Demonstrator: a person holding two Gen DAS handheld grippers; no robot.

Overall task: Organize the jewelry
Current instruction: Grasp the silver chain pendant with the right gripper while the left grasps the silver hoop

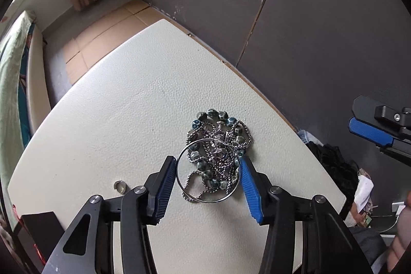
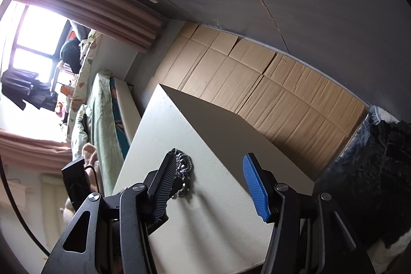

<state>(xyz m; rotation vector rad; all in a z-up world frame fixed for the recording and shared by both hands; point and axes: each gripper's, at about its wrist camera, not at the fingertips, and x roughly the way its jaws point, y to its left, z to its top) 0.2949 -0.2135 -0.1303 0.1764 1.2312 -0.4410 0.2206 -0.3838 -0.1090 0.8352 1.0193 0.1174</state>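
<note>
In the left wrist view, your left gripper (image 1: 208, 171) points steeply down at the white table (image 1: 115, 107). The jewelry pile (image 1: 218, 145) lies on that table, toward its far right edge. The pile is a tangle of a silver ball chain (image 1: 245, 132), a bracelet of blue-green beads (image 1: 213, 114) and a plain silver bangle (image 1: 208, 171). The bangle sits at the near end of the pile, directly between your two fingers. The left pad (image 1: 164, 186) stands at the bangle's left rim and the right, blue pad (image 1: 250, 186) at its right rim. Both look to be touching the rim, so the grip reads as closed on the bangle, with the jaws roughly half apart around its width. The rest of the pile spreads away from the fingertips, beyond the bangle. A small silver ring (image 1: 119, 186) lies alone on the table, left of the pile and just outside your left finger. Your right gripper (image 1: 375, 130) shows at the right edge of this view, off the table's far right side and well apart from the pile.

In the right wrist view, your right gripper (image 2: 209, 179) hangs tilted over the same table (image 2: 218, 209). Its jaws stand apart with only bare table between them, holding nothing. The jewelry pile (image 2: 183, 171) lies on the table just outside the left pad (image 2: 164, 186), partly hidden behind it.
</note>
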